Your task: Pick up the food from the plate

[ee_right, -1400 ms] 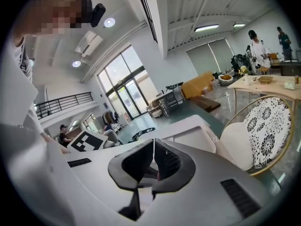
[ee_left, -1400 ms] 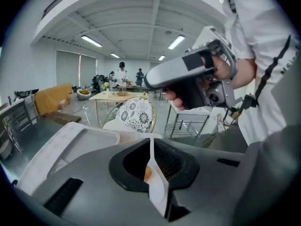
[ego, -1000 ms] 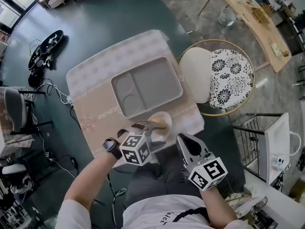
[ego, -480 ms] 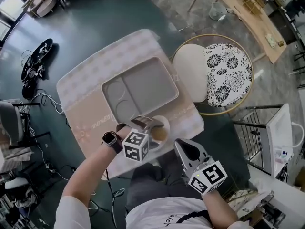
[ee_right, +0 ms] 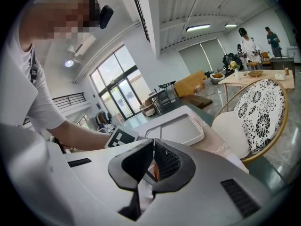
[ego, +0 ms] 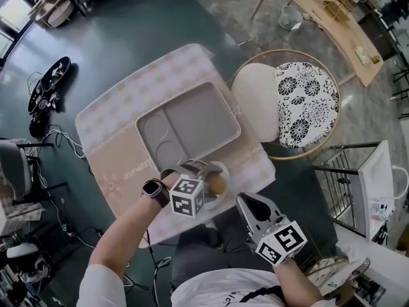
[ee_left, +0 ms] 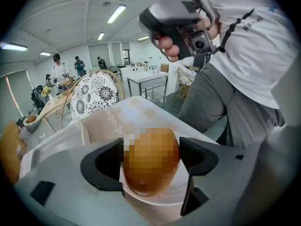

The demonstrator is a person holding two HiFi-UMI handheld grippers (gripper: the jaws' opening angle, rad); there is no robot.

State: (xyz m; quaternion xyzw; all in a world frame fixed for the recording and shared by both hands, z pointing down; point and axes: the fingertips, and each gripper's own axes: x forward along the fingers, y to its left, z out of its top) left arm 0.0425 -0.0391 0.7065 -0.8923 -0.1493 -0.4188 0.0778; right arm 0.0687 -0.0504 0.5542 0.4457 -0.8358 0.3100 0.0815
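A round golden-brown piece of food [ego: 217, 184] [ee_left: 153, 168] lies on a small white plate [ego: 224, 169] [ee_left: 160, 199] at the near edge of the placemat. My left gripper [ego: 203, 174] [ee_left: 150, 155] is low over the plate. Its jaws are opening and stand either side of the food, and the pads do not press on it. My right gripper [ego: 255, 204] [ee_right: 152, 163] hangs to the right of the plate, off the table's edge. It is shut, with nothing between its jaws. It also shows high in the left gripper view, where the right gripper [ee_left: 178, 18] is held in a hand.
A grey compartment tray [ego: 188, 123] lies on the patterned placemat [ego: 115, 107] beyond the plate. A gold-framed chair with a floral cushion [ego: 291, 101] stands right of the dark table [ego: 128, 24]. Black gear and cables [ego: 48, 82] lie at the table's left.
The left gripper's jaws have spread wider and settled around the food on the plate. The right gripper has barely moved.
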